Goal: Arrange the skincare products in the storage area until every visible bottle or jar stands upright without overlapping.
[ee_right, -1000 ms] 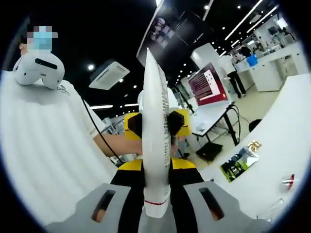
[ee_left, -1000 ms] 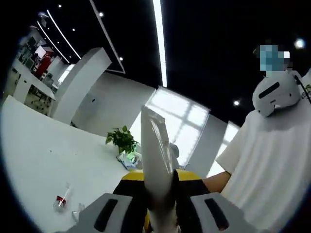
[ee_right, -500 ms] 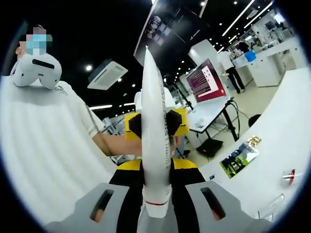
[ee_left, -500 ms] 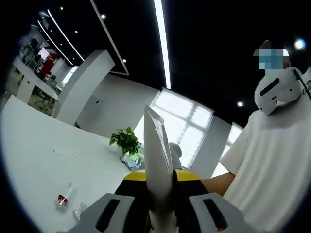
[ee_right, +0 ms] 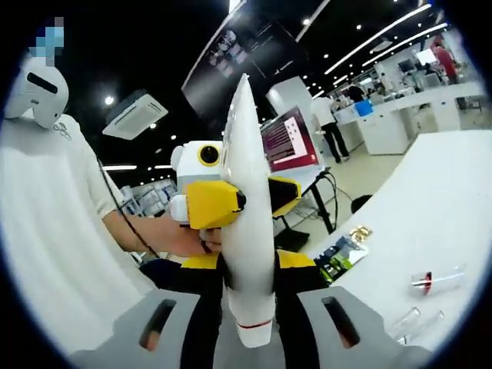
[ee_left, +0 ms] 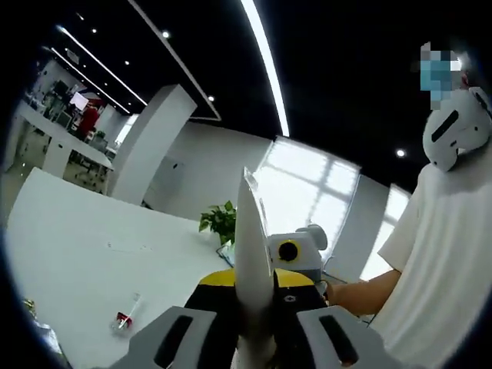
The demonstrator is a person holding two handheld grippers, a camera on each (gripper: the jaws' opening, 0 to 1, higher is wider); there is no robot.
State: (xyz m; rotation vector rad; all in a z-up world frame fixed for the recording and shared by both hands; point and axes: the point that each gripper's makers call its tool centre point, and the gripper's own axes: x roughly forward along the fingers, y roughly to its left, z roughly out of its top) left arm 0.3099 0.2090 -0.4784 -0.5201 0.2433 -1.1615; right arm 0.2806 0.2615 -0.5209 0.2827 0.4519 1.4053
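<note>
1. Where the right gripper (ee_right: 247,304) rises from the bottom centre of the right gripper view, its jaws are pressed in on the lower body of a white tube (ee_right: 247,223), just above a thin red band near the tube's base. The tube stands up the middle of the frame, tapering to a flat crimped tip at upper centre.

2. Seen edge-on in the left gripper view, the same white tube (ee_left: 254,265) climbs from bottom centre, with the left gripper (ee_left: 254,338) closed narrowly on it from the opposite side; both claws appear to hold the one tube, well above the table.

3. Judged from its thin flattened seal and smooth glossy skin, the tube is probably light, soft-walled and a little slippery. A hard squeeze at mid-body could dent it or push product out, so the firmer shoulder near the base looks the safer place to take hold.

4. Standing it upright would likely call for setting it on its broad capped end; the crimped tip gives no footing.

5. Behind the tube in the right gripper view sits the other gripper's yellow housing, with a person's hand (ee_right: 181,238) at centre left.

6. Farther off, the white table (ee_right: 430,231) spreads across the right of that view, carrying a small clear vial (ee_right: 437,278) with a red band and a dark packet (ee_right: 342,257).

7. At lower left of the left gripper view a similar vial (ee_left: 127,315) lies on the white table (ee_left: 84,254), with a potted plant (ee_left: 221,223) beyond it near centre.
</note>
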